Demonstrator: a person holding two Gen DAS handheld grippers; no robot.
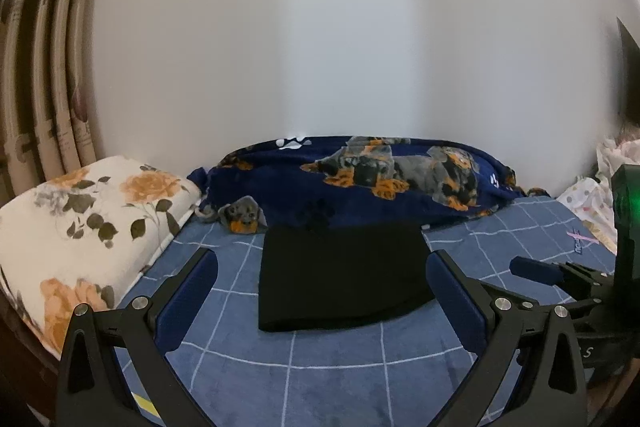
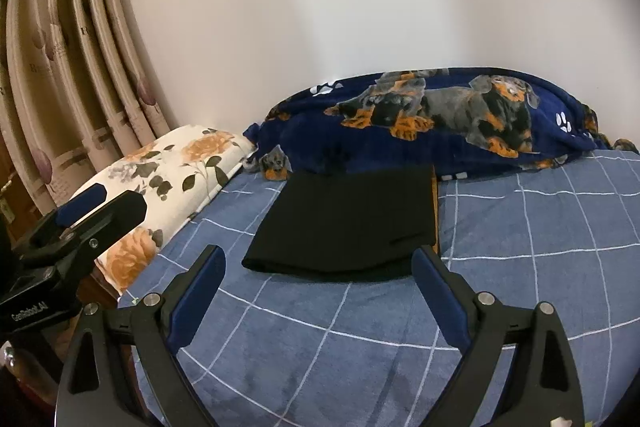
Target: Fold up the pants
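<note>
The black pants (image 1: 344,277) lie folded into a compact rectangle on the blue checked bed sheet (image 1: 320,379). They also show in the right wrist view (image 2: 348,223). My left gripper (image 1: 322,267) is open and empty, held above the sheet just in front of the pants, with its fingers to either side of the bundle. My right gripper (image 2: 318,263) is open and empty, a little in front of the pants' near edge. The right gripper shows at the right of the left wrist view (image 1: 532,267). The left gripper shows at the left of the right wrist view (image 2: 92,203).
A navy dog-print blanket (image 1: 380,183) lies bunched against the white wall behind the pants. A floral pillow (image 1: 88,227) sits at the left by the curtains (image 1: 44,87). Light bedding (image 1: 600,187) is piled at the far right. The sheet (image 2: 360,347) spreads in front.
</note>
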